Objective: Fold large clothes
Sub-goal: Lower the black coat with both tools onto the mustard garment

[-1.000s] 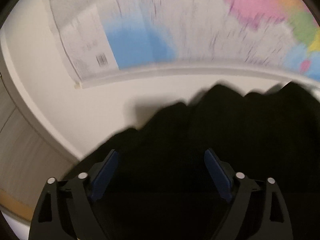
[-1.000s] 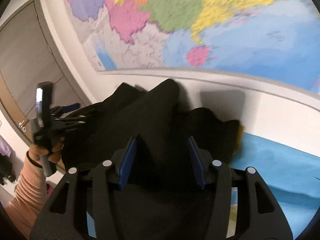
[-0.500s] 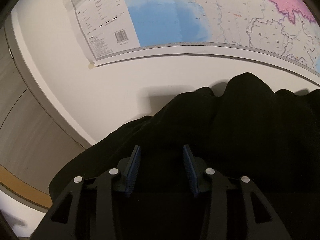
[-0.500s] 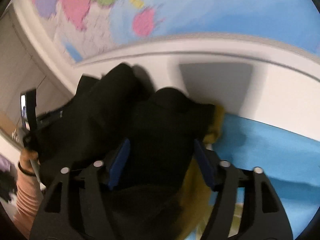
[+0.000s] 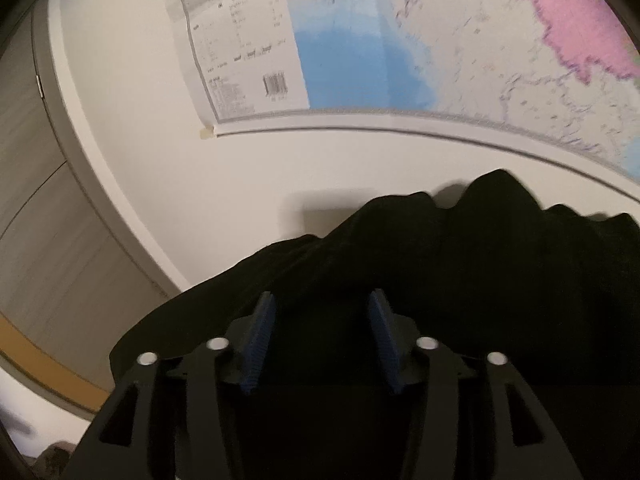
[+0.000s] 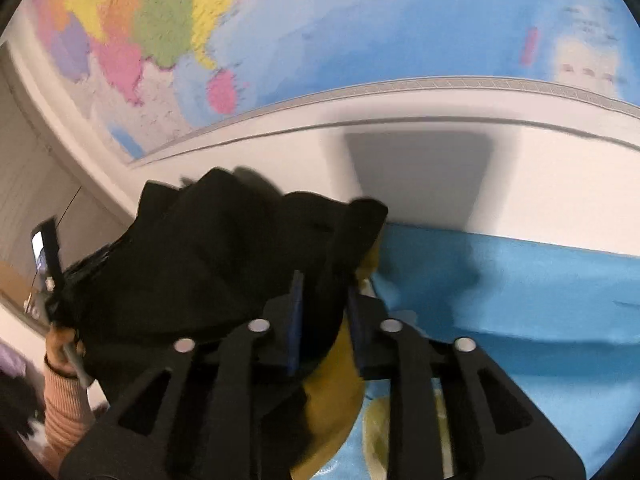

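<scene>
A large black garment (image 5: 460,264) with a mustard-yellow lining (image 6: 332,404) hangs bunched in the air between both grippers. My left gripper (image 5: 318,320) has its blue pads closed on a thick fold of the black cloth. My right gripper (image 6: 324,304) is shut on the garment's other edge, where the yellow lining shows beside the black fabric (image 6: 224,264). The left gripper (image 6: 48,264) also shows in the right wrist view at the far left, held by a hand in a pink striped sleeve (image 6: 60,404). The garment's lower part is hidden.
A colourful wall map (image 6: 360,28) hangs on the white wall (image 5: 160,200) straight ahead. A blue sheet (image 6: 520,292) covers the surface below on the right. A grey door or cupboard (image 5: 48,248) stands at the left.
My right gripper has closed much narrower on the garment's edge. My left gripper closed from wide open a second ago. Both lifted the garment up against the wall.
</scene>
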A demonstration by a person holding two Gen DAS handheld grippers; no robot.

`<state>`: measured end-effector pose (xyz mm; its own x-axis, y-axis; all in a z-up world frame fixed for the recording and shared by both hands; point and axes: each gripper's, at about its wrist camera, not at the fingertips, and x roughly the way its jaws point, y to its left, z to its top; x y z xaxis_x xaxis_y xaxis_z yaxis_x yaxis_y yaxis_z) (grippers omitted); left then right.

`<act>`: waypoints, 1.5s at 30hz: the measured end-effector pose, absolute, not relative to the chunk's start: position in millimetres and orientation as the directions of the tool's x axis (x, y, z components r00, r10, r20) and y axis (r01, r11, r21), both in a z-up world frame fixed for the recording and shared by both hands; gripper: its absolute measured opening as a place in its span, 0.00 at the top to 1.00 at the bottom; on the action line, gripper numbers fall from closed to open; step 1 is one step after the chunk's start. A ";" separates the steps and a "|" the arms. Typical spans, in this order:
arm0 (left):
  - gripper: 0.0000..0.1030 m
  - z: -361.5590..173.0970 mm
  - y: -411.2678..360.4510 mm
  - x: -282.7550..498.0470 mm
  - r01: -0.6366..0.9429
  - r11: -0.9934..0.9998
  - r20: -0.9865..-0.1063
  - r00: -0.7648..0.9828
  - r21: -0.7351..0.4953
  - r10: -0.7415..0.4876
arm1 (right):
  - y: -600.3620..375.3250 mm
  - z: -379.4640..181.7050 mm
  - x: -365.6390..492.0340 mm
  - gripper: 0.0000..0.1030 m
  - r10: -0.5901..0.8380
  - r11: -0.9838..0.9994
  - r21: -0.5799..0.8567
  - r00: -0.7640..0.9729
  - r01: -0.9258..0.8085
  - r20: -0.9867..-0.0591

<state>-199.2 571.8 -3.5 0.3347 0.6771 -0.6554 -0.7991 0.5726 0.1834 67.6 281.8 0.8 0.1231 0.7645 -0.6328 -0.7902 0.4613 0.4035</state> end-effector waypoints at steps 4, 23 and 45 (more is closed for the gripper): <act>0.36 11.4 554.5 -210.3 -0.784 0.606 -0.610 0.416 0.134 0.674 | 272.0 37.0 37.4 0.61 0.837 0.363 0.355 0.135 -0.862 -0.530; 0.26 14.2 495.4 -209.8 -0.690 0.716 -0.592 0.537 0.100 0.601 | 315.7 34.6 -27.3 0.49 0.804 0.139 0.273 -0.052 -0.952 -0.592; 0.18 6.4 442.5 -235.4 -0.615 0.786 -0.587 0.614 0.063 0.527 | 264.9 14.2 -67.4 0.47 0.807 0.105 0.172 -0.017 -0.980 -0.591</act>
